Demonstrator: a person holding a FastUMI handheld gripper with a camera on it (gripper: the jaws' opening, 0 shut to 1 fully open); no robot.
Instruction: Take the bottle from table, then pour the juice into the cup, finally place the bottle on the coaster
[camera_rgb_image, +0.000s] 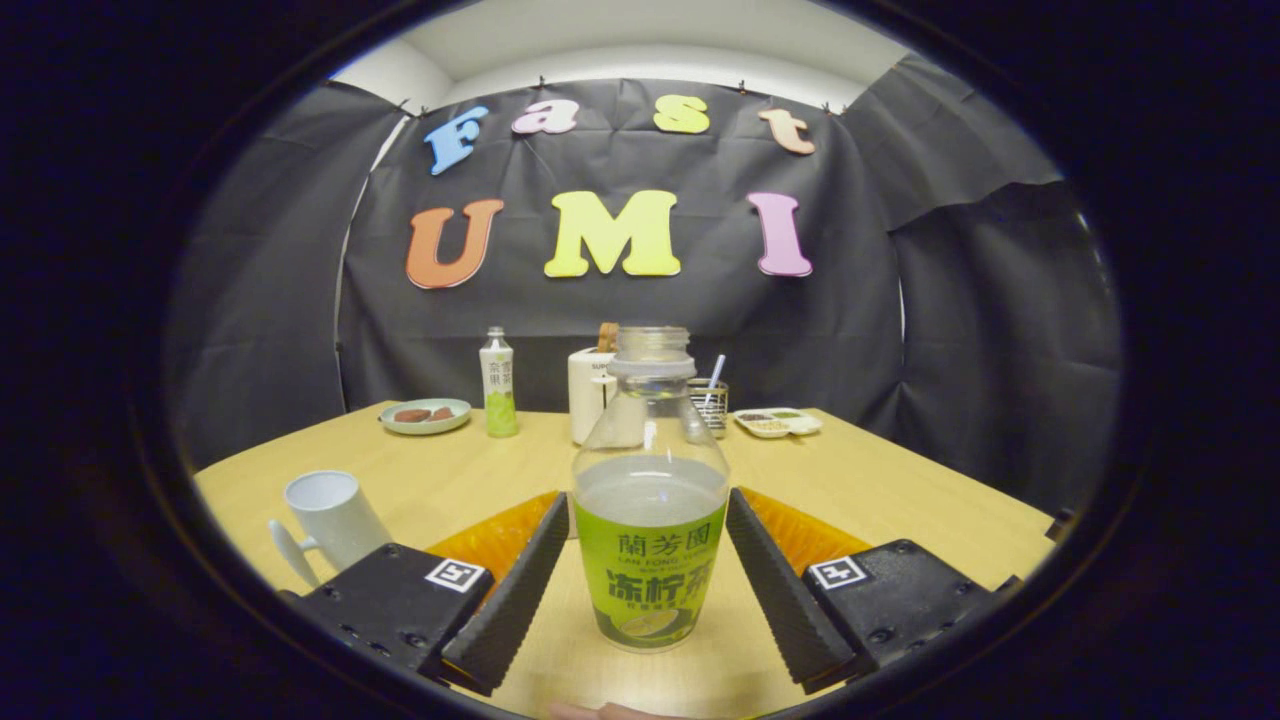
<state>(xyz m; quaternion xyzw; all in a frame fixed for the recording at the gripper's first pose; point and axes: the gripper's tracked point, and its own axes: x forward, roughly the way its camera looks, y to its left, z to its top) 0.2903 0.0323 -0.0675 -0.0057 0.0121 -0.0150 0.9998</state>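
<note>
An uncapped clear bottle (650, 560) with a green label stands upright between my fingers, its juice reaching just above the label. My gripper (648, 500) is shut on the bottle: the left finger (515, 600) and the right finger (785, 595) press on its sides at the widest part. An orange coaster (495, 535) lies flat on the table just behind the bottle and shows on both sides of it, partly hidden by the fingers. A white cup (335, 520) with a handle stands upright left of the left finger; its inside is hidden.
The wooden table (900, 500) runs back to the black wall. At its far edge stand a second green-labelled bottle (498, 385), a plate with brown pieces (425, 415), a white box (592, 395), a wire holder (710, 400) and a small snack tray (778, 422).
</note>
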